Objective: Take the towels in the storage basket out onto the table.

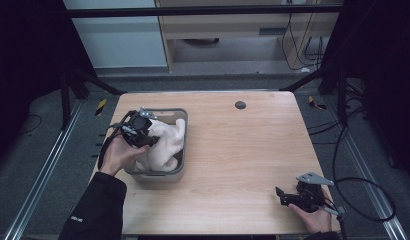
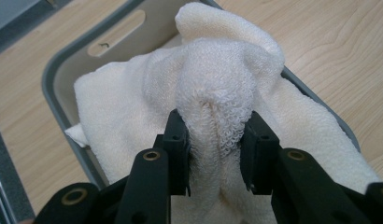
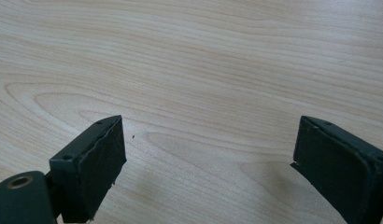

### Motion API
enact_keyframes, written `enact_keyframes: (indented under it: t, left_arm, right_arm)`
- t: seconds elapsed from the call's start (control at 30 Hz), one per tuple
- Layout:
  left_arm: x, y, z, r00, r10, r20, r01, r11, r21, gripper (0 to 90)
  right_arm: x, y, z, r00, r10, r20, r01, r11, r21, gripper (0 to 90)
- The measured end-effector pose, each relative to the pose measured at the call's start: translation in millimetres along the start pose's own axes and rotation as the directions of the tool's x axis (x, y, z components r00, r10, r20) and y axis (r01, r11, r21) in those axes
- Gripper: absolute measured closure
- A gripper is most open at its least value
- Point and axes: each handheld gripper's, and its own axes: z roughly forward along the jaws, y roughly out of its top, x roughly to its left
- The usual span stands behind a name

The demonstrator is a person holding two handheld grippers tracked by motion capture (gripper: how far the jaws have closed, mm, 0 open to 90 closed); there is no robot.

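At the left side of the wooden table (image 1: 243, 150), the left gripper (image 2: 217, 140) pinches a raised ridge of a cream terry towel (image 2: 133, 107) that lies bunched inside a grey plastic basket (image 1: 180, 117), its two black jaws pressed into the pile from either side. The basket sits close to the table's left edge, about midway between the near and far edges, and the towel fills most of it, with one lobe heaped up over the far rim toward the table's far right. The step in hand looks like the grasp itself, taken ahead of lifting the towel out; the next move likely calls for a steady upward pull, high enough for the trailing folds to clear the basket walls without dragging the light container along. In the high view the towel's mass runs roughly from the basket's near left corner to its far right corner, and the pinched fold follows that same line. The right gripper (image 3: 208, 158) waits near the table's near right corner, well apart from the basket, jaws spread wide over bare wood and holding nothing.
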Motion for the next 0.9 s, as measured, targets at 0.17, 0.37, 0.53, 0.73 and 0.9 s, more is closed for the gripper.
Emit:
enact_keyframes:
  t: [0.17, 0.37, 0.53, 0.73, 0.9]
  left_arm:
    - [4.5, 3.7, -14.3, 0.9999, -0.007, -0.011, 0.006, 0.9995, -0.031, 66.7]
    - [9.0, 9.4, -28.8, 0.9990, -0.010, -0.045, 0.007, 0.9978, -0.067, 66.7]
    - [11.3, 11.0, -39.9, 0.9986, -0.027, -0.045, 0.023, 0.9958, -0.089, 66.7]
    - [14.5, 11.9, -50.5, 0.9985, -0.027, -0.047, 0.023, 0.9952, -0.095, 66.7]
    - [14.0, 12.9, -60.4, 0.9986, -0.016, -0.050, 0.011, 0.9951, -0.098, 66.7]
  right_arm:
    - [0.1, 0.0, 0.0, 1.0000, 0.001, 0.000, -0.001, 1.0000, 0.000, 9.2]
    - [0.0, 0.0, 0.1, 1.0000, 0.000, 0.000, 0.000, 1.0000, 0.000, 9.2]
    - [0.0, 0.0, 0.0, 1.0000, 0.000, -0.001, 0.000, 1.0000, 0.000, 9.2]
    - [0.0, 0.0, 0.1, 1.0000, 0.000, -0.001, 0.000, 1.0000, 0.000, 9.2]
    - [0.0, 0.0, 0.1, 1.0000, 0.000, -0.001, 0.000, 1.0000, 0.001, 9.2]
